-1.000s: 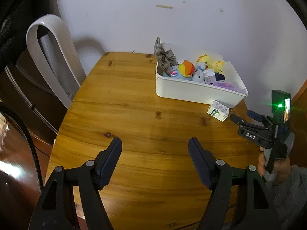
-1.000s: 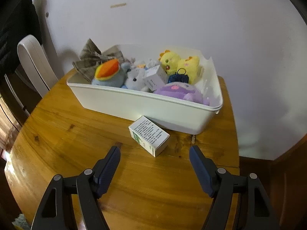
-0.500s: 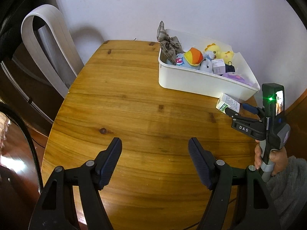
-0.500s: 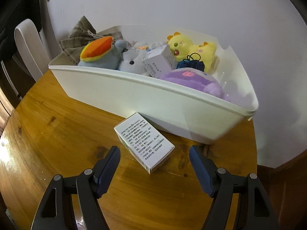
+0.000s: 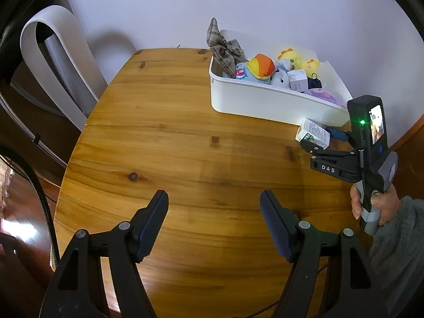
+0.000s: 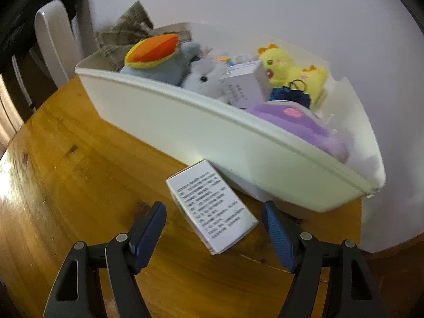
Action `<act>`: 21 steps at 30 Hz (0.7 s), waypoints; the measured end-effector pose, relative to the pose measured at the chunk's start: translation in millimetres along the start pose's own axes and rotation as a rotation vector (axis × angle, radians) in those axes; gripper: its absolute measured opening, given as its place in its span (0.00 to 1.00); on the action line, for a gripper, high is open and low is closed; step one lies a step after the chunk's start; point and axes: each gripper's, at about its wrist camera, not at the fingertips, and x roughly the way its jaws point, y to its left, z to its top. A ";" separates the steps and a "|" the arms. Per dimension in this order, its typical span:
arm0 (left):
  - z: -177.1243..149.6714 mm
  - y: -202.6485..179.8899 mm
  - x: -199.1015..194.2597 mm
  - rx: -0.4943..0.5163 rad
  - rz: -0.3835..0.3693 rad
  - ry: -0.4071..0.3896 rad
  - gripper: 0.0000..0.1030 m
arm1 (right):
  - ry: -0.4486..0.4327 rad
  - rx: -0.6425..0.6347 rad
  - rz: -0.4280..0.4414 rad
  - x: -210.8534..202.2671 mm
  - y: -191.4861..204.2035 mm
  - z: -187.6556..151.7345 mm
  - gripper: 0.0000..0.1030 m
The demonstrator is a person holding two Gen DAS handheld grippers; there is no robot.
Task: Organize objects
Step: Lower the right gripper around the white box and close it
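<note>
Risk sits with the carton (image 6: 215, 206): it lies skewed between the right gripper's (image 6: 213, 234) wide fingers, beside the bin (image 6: 185, 129); closing could twist it free. Left gripper (image 5: 214, 224) gapes, empty.

The left wrist view looks from well back over the wooden table (image 5: 185, 137) toward the white bin (image 5: 265, 100). The right wrist view sits close, slightly blurred, facing that bin (image 6: 212, 137); both share the small box (image 6: 214, 209).

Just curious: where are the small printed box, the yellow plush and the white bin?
small printed box (image 6: 212, 206), right wrist view, printed top face
yellow plush (image 6: 288, 73), right wrist view, body
white bin (image 6: 212, 132), right wrist view, front wall
</note>
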 end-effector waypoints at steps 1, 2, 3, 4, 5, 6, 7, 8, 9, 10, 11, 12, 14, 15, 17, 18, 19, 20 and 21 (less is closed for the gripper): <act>-0.2 0.0 0.4 0.000 -0.001 0.003 0.73 | 0.002 -0.012 0.006 0.2 2.2 0.0 0.73; -0.1 0.1 1.0 0.000 -0.002 0.006 0.73 | 0.002 -0.023 0.013 -0.1 4.5 -0.1 0.73; -0.4 0.9 1.0 -0.001 -0.005 0.008 0.73 | 0.001 -0.034 0.018 -0.6 6.9 -0.4 0.73; -0.6 0.8 1.0 0.008 -0.013 0.008 0.73 | 0.003 -0.046 0.026 -1.2 9.7 -0.9 0.73; -1.1 1.2 1.0 0.008 -0.012 0.007 0.73 | 0.007 -0.058 0.038 -1.9 12.6 -1.5 0.73; -1.0 1.2 1.5 0.008 -0.013 0.008 0.73 | 0.007 -0.067 0.047 -2.7 14.8 -2.0 0.73; -1.1 1.1 2.0 0.008 -0.015 0.011 0.73 | 0.006 -0.079 0.059 -4.1 17.5 -2.7 0.73; -1.2 0.8 2.6 0.008 -0.018 0.014 0.73 | 0.005 -0.087 0.076 -5.7 19.5 -3.3 0.73; -1.5 0.2 2.9 0.009 -0.020 0.015 0.73 | 0.003 -0.095 0.093 -7.3 21.4 -3.9 0.73; -1.5 -0.1 3.0 0.011 -0.020 0.014 0.73 | 0.003 -0.100 0.097 -7.8 22.4 -4.1 0.72; -1.7 0.0 2.8 0.012 -0.021 0.013 0.73 | 0.003 -0.105 0.095 -8.0 23.5 -4.2 0.72; -1.7 0.0 2.8 0.012 -0.022 0.012 0.73 | 0.002 -0.106 0.093 -7.7 23.9 -4.1 0.71; -1.7 0.7 2.6 0.011 -0.025 0.011 0.73 | 0.007 -0.093 0.102 -5.1 22.7 -1.8 0.69; -1.9 1.4 2.5 0.012 -0.026 0.010 0.73 | 0.008 -0.086 0.105 -6.2 22.3 -2.0 0.67; -1.9 2.0 2.8 0.010 -0.028 0.013 0.73 | 0.010 -0.068 0.109 -5.7 21.7 -2.9 0.64; -1.9 2.0 2.7 0.010 -0.029 0.014 0.73 | 0.012 -0.063 0.110 -5.3 19.2 -0.6 0.61; -2.0 1.9 2.7 0.009 -0.030 0.015 0.73 | 0.016 -0.056 0.111 -2.7 17.8 1.4 0.57; -2.1 1.9 2.4 0.010 -0.031 0.015 0.73 | 0.021 -0.050 0.113 -0.3 16.9 3.2 0.55; -2.1 2.1 2.1 0.011 -0.030 0.014 0.73 | 0.026 -0.043 0.115 1.8 16.6 4.5 0.49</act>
